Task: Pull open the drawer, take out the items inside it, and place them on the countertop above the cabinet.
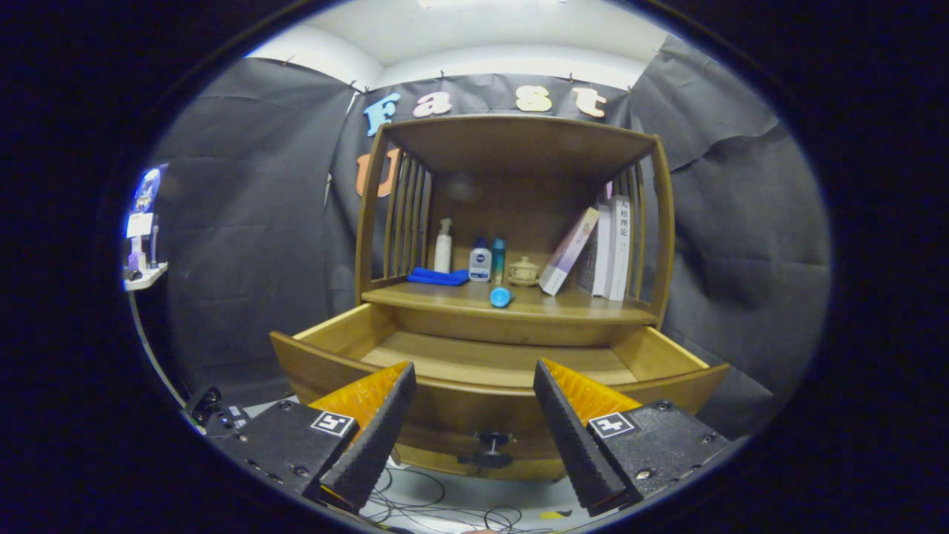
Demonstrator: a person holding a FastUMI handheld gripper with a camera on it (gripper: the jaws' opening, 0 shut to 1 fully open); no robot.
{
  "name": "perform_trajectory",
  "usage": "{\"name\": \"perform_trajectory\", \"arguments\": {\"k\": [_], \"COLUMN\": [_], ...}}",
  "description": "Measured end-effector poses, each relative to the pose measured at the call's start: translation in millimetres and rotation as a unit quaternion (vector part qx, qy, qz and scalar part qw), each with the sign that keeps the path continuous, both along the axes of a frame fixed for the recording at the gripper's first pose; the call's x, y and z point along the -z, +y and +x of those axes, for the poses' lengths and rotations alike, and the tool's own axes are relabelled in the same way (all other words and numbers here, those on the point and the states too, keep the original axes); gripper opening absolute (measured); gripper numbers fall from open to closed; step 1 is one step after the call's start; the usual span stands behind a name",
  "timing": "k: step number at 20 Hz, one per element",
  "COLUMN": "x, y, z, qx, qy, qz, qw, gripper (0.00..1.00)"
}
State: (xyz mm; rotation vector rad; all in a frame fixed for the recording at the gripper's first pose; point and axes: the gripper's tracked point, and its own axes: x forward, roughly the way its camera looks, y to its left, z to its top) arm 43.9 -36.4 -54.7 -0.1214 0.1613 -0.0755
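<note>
the drawer (pixel 474 363) stands pulled open just ahead of the wide-spread, empty gripper (pixel 474 437), its visible floor bare; rigid wood, likely slides stiffly, best held by the small front knob (pixel 490 447)

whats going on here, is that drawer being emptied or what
A person's handheld gripper hangs open in front of a wooden cabinet, holding nothing. The drawer is pulled out, and its visible floor looks bare. A small blue item lies at the countertop's front edge, ahead of bottles, a folded blue cloth and books.
</note>
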Motion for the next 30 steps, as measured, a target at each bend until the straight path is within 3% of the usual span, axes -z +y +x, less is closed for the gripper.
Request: {"name": "perform_trajectory", "arguments": {"k": [5,12,21,30], "x": [39,79,91,93], "y": [-3,-23,-34,-33], "z": [-9,-6,18,19], "qx": [0.001,0.038,0.067,0.072], "qy": [0.018,0.042,0.043,0.039], "qz": [0.01,0.041,0.071,0.048], "qw": [1.0,0.998,0.994,0.995], "gripper": [1.0,1.0,1.0,0.99]}}
